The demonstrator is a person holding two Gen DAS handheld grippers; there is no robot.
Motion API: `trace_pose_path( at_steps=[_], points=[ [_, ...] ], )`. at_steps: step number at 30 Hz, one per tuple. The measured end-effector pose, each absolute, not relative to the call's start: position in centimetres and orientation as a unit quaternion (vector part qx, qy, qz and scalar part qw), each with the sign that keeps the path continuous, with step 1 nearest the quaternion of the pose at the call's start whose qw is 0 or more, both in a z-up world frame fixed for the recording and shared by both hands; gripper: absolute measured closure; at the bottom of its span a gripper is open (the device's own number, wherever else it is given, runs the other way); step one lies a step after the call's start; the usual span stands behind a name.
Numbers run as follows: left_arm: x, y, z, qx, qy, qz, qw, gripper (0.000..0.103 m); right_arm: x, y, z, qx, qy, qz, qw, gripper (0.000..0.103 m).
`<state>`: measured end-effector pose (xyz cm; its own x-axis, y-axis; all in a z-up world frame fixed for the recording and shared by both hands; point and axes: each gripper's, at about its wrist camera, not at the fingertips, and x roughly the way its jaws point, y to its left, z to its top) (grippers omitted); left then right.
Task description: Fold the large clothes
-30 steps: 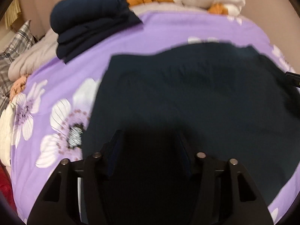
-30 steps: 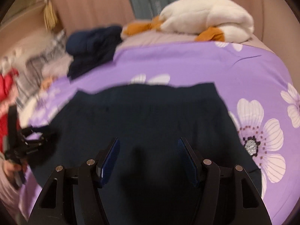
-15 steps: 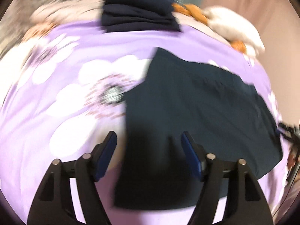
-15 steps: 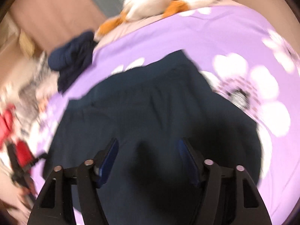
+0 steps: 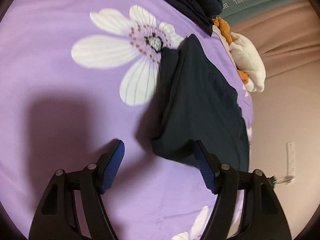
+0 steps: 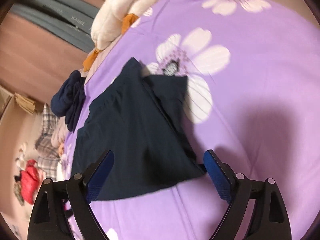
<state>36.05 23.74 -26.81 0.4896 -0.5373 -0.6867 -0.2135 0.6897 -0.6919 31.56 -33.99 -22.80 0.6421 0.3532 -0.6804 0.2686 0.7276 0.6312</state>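
The left gripper (image 5: 159,167) is hovering with its blue ribbed pads (image 5: 112,166) spread wide, gripping nothing, the rounded near corner of the dark navy fabric garment (image 5: 200,108) lying just beyond its right pad. The right gripper (image 6: 159,177) is likewise gaping wide and empty, its pads straddling the near edge of that garment (image 6: 130,132). The garment is lying partly folded on the purple bedsheet printed with white flowers (image 5: 70,92), one seamed flap turned over along its side. Beyond it a folded stack of navy clothes (image 5: 192,2) and a white-and-orange plush toy (image 5: 248,64) are sitting near the sheet's far edge.
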Motion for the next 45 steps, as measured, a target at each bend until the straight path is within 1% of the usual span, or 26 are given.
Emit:
trace_pose_path(
  at_steps=[5,10,20,24,28,32,35,40,41,43,44,45],
  points=[
    [36.3,22.6,-27.0,-0.402,0.492,-0.122,0.763,0.032,31.3,-34.3,-24.3,0.415,0.425,0.039,0.803,0.012],
    [36.3,22.7,-27.1,-0.412,0.49,-0.124,0.758,0.031,32.3,-33.5,-25.5,0.42,0.439,0.044,0.793,0.012],
    [38.4,21.8,-27.5,-0.421,0.493,-0.135,0.749,0.031,33.7,-32.7,-25.9,0.418,0.433,0.05,0.797,0.011],
    [39.2,21.0,-27.3,-0.405,0.499,-0.138,0.754,0.026,33.8,-32.7,-25.9,0.419,0.432,0.044,0.798,0.011],
    [39.5,21.1,-27.3,-0.403,0.501,-0.141,0.753,0.026,33.4,-33.2,-25.6,0.425,0.427,0.043,0.797,0.011],
    [39.3,21.5,-27.2,-0.404,0.503,-0.142,0.751,0.026,31.8,-34.4,-23.8,0.396,0.391,-0.002,0.831,0.011],
    [39.2,21.9,-26.7,-0.395,0.503,-0.131,0.758,0.027,30.6,-35.1,-21.9,0.367,0.357,0.006,0.859,0.011],
    [38.7,23.7,-25.5,-0.384,0.483,-0.106,0.78,0.027,31.8,-34.6,-21.1,0.332,0.362,0.038,0.87,0.012],
    [38.7,24.0,-25.2,-0.383,0.481,-0.106,0.781,0.027,32.4,-34.3,-21.2,0.321,0.366,0.044,0.872,0.012],
    [38.8,23.9,-24.6,-0.371,0.479,-0.11,0.788,0.033,33.5,-33.5,-21.2,0.301,0.373,0.048,0.876,0.017],
    [39.0,23.7,-24.3,-0.359,0.479,-0.114,0.793,0.041,34.3,-33.1,-21.3,0.285,0.377,0.048,0.88,0.018],
    [39.1,23.4,-24.0,-0.35,0.477,-0.116,0.798,0.049,35.2,-32.5,-21.4,0.268,0.382,0.046,0.883,0.023]
  ],
)
